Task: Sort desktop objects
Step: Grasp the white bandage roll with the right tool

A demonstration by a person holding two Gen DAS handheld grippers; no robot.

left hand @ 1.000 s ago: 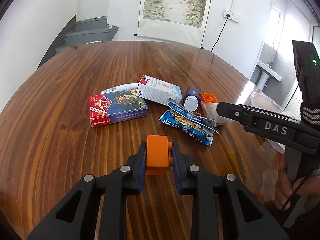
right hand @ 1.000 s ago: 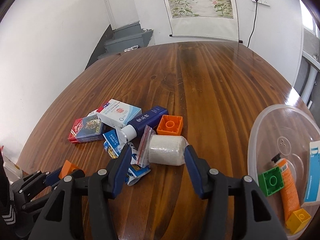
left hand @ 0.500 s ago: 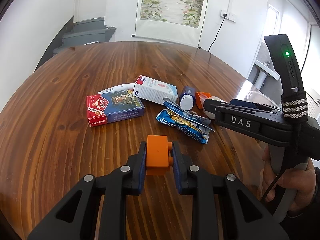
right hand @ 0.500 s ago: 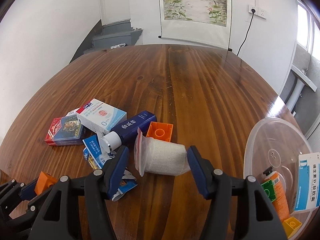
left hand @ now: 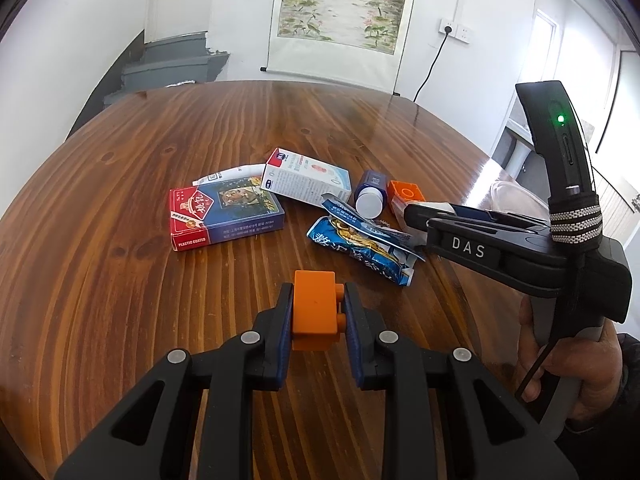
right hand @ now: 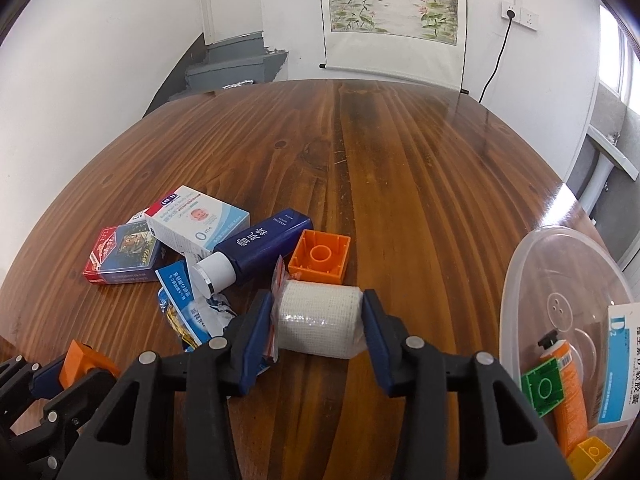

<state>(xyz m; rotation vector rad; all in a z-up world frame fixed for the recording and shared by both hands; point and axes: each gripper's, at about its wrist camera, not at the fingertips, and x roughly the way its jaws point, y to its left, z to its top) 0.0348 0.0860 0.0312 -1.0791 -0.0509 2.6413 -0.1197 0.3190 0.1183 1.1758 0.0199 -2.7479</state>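
Observation:
My left gripper point(left hand: 316, 296) is shut on a small orange brick point(left hand: 314, 314), held just above the wooden table point(left hand: 120, 280). In the right wrist view my right gripper point(right hand: 317, 300) straddles a white bandage roll in a clear bag point(right hand: 318, 320) that lies on the table. Its jaws are closing, and both blue pads touch the roll's ends. The left wrist view shows the right gripper point(left hand: 416, 216) from the side, low over the pile, in a person's hand point(left hand: 568, 364).
The pile holds a red and blue card box point(left hand: 224, 216), a white carton point(left hand: 304, 178), a dark blue bottle point(right hand: 264, 244), an orange brick point(right hand: 320, 256) and a blue snack packet point(left hand: 360, 244). A clear plastic container point(right hand: 520, 280) at right holds bricks, a tube and a box.
The right gripper's jaws widened, then narrowed onto the bandage roll, and it edged forward over the pile. The left gripper kept still with the orange brick.

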